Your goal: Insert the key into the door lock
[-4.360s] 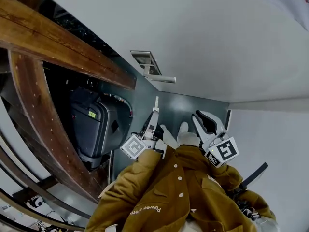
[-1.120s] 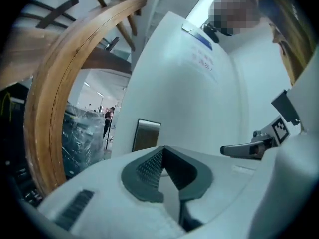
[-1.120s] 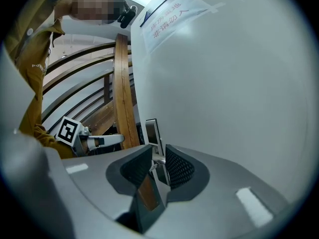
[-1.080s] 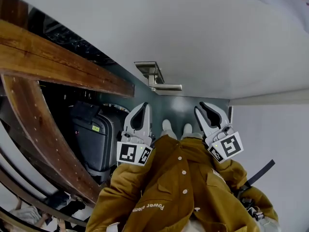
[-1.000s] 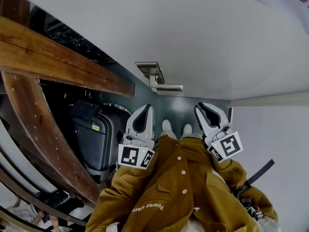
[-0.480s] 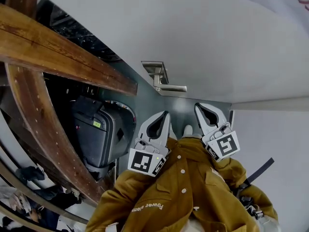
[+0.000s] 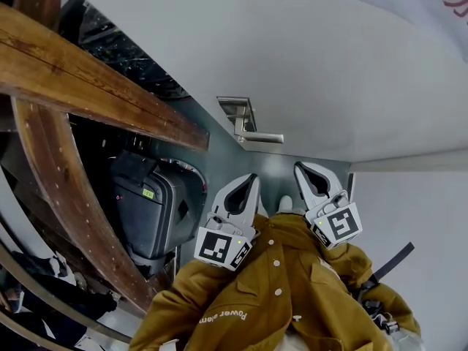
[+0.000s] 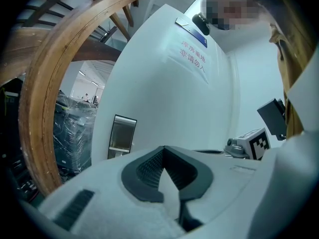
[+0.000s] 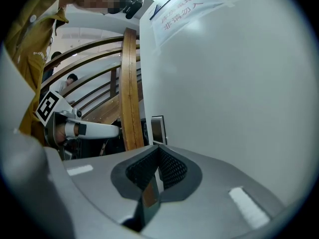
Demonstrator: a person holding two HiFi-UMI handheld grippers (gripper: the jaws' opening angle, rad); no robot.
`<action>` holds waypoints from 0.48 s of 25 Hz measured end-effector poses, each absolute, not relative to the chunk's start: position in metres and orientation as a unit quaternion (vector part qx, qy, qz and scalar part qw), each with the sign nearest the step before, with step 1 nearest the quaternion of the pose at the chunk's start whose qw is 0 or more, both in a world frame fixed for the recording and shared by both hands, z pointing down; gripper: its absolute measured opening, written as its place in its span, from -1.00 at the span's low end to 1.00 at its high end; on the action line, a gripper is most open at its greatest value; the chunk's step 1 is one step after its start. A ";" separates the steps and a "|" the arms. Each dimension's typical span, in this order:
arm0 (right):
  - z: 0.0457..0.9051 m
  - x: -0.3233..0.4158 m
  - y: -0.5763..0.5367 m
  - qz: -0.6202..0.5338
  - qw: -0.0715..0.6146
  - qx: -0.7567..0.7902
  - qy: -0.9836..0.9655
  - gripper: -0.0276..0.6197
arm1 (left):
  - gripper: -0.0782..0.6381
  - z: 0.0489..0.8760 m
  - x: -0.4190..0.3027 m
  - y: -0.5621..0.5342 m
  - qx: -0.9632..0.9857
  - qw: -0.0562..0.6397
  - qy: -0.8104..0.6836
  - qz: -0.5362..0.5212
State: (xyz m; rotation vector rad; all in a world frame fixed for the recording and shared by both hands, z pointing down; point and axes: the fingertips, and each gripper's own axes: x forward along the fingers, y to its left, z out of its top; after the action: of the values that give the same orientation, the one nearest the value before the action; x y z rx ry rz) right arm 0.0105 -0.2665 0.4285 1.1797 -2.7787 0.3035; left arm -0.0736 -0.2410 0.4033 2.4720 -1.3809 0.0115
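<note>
The white door [image 7: 329, 64] carries a steel lock plate [image 7: 238, 110] with a lever handle [image 7: 262, 138] at its left edge. No key shows in any view. In the head view my left gripper [image 7: 253, 176] hangs below the handle, jaws shut, nothing between them. My right gripper [image 7: 300, 166] is beside it to the right, also shut and empty. The left gripper view has the shut left gripper [image 8: 163, 149] below the lock plate [image 8: 122, 136], with the right gripper [image 8: 249, 143] off to the right. From the right gripper [image 9: 158, 151] the lock plate [image 9: 158, 129] is a narrow strip ahead.
Curved wooden beams [image 7: 88, 72] run along the left. A dark wrapped suitcase [image 7: 146, 203] stands behind them. A paper sign with red print [image 8: 194, 59] is taped high on the door. The person's brown jacket [image 7: 270, 291] fills the lower head view.
My left gripper has shifted right, closer to the right gripper and under the handle. Both grippers stay shut. The right gripper has hardly moved.
</note>
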 end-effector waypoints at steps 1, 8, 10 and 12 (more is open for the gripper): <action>0.428 0.010 -0.267 0.099 0.053 0.388 -0.915 -0.90 | -0.78 0.403 -0.074 -0.241 0.863 0.154 -0.481 0.004; 0.427 0.009 -0.267 0.095 0.054 0.388 -0.915 -0.90 | -0.78 0.404 -0.076 -0.242 0.863 0.156 -0.481 0.001; 0.427 0.009 -0.267 0.095 0.054 0.388 -0.915 -0.90 | -0.78 0.404 -0.076 -0.242 0.863 0.158 -0.481 0.001; 0.426 0.010 -0.268 0.095 0.054 0.389 -0.915 -0.90 | -0.78 0.404 -0.076 -0.243 0.862 0.159 -0.480 0.000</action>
State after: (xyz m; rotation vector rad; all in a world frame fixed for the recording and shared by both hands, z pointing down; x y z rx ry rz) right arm 0.0101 -0.2677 0.4264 1.1806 -2.7801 0.2879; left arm -0.0763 -0.2432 0.4042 2.4648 -1.3731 0.0005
